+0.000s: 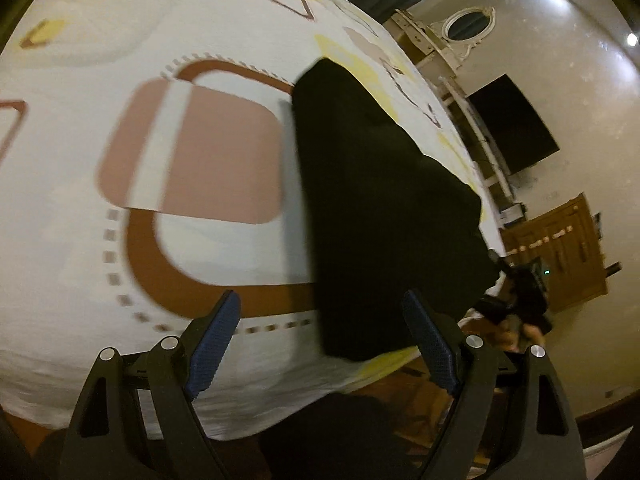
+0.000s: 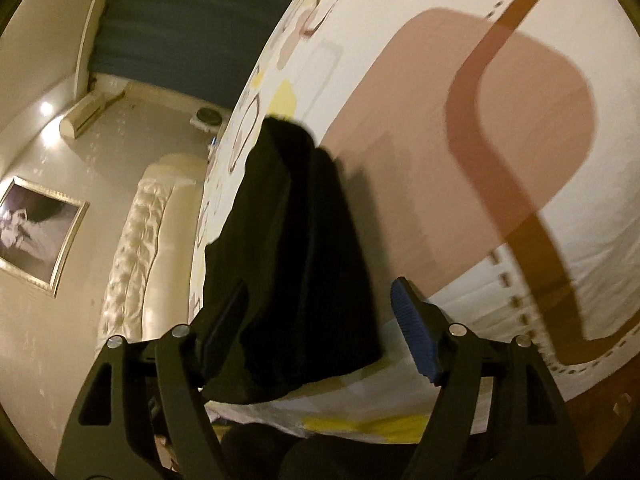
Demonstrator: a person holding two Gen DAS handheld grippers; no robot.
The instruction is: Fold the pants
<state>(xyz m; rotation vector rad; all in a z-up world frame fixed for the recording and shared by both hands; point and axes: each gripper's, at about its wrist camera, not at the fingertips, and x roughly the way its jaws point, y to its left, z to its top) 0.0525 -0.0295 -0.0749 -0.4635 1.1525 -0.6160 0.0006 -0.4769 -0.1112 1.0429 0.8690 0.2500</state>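
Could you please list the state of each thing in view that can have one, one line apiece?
black pants: folded into a narrow stack, lying flat on the bed, held by neither gripper.
patterned bedsheet: spread over the bed, fairly smooth.
left gripper: open, nothing between its pads.
right gripper: open, near end of the pants between its fingers, pads not pressing.
wall screen: dark.
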